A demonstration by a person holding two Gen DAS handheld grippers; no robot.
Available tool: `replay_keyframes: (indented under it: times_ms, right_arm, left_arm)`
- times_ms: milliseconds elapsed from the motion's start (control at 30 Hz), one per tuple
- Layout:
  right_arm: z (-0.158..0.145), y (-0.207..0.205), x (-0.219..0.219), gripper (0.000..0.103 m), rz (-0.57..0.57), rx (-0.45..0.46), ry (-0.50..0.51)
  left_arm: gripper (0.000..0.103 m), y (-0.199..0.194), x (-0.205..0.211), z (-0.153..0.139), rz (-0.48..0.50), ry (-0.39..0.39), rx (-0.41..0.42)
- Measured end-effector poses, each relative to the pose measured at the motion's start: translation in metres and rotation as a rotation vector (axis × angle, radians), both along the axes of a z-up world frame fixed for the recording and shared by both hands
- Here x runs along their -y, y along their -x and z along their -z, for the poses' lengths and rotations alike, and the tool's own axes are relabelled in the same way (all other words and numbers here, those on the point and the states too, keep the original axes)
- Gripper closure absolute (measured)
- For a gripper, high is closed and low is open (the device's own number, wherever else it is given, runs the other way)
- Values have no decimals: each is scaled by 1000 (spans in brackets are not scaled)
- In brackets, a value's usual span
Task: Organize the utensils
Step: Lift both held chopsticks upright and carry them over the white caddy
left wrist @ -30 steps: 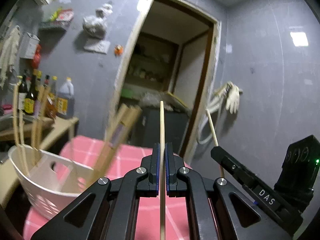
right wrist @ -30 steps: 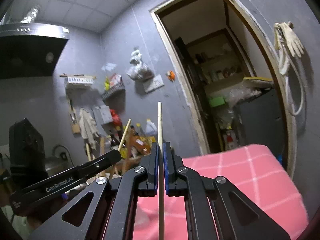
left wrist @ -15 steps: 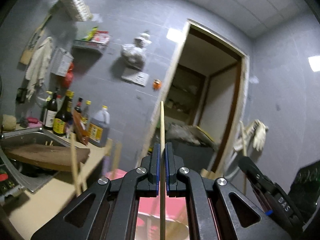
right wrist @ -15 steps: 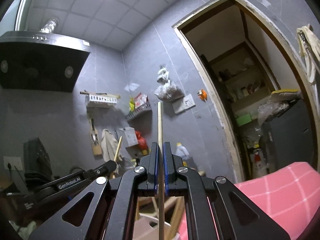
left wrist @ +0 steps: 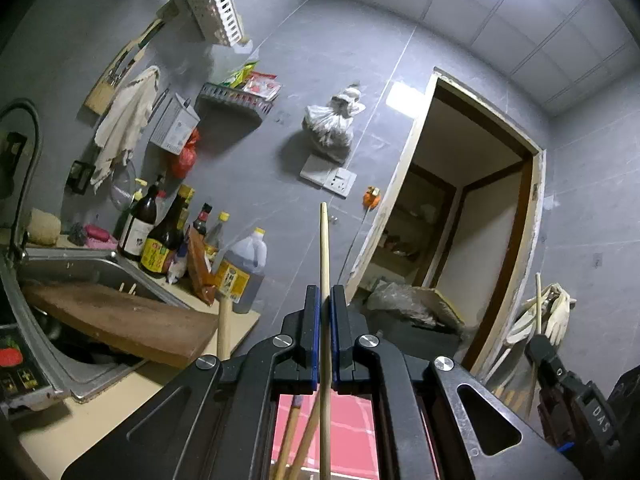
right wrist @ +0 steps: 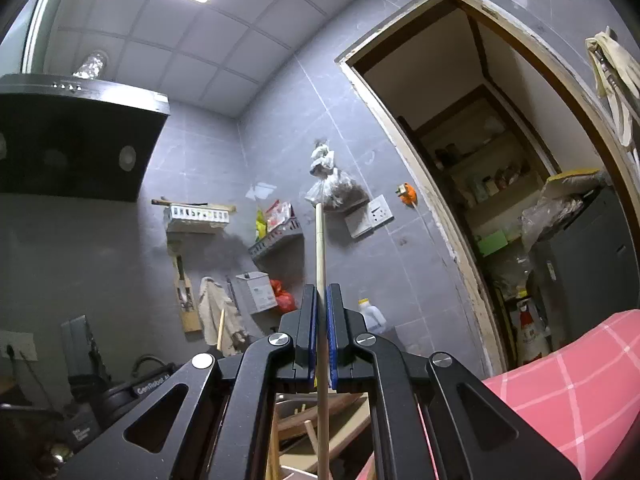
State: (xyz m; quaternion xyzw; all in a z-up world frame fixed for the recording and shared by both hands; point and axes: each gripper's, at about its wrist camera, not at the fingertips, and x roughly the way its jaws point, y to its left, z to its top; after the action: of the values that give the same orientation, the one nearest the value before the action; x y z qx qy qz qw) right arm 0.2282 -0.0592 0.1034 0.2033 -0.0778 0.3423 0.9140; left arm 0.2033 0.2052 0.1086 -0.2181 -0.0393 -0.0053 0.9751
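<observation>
Left wrist view is showing you the grey tiled wall [left wrist: 280, 184] filling the background, with the doorway [left wrist: 472, 216] at two o'clock and the steel sink [left wrist: 60, 320] at nine o'clock, a wooden board [left wrist: 120, 320] lying across it. Sauce bottles [left wrist: 168, 236] are crowding the counter behind. Your left gripper [left wrist: 325, 300] is clamping one chopstick [left wrist: 324, 256] upright at centre. Right wrist view is facing the range hood [right wrist: 76, 140] at ten o'clock; your right gripper [right wrist: 321, 298] is pinching a second chopstick [right wrist: 319, 252], the pink checked cloth [right wrist: 568, 392] lying at four o'clock.
</observation>
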Motion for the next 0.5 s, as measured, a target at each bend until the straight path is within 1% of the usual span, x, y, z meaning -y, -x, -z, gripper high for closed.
replay_keyframes:
  times_ms: [100, 267, 500]
  right_arm:
    - [3, 0, -5, 100, 18, 10, 9]
    - [9, 3, -16, 100, 50, 38, 52]
    - [21, 11, -30, 100, 97, 69, 110]
  left_arm:
    - [100, -4, 2, 9, -6, -6, -16]
    - [100, -9, 2, 22, -1, -1, -29]
    - [100, -11, 5, 30, 7, 1, -35]
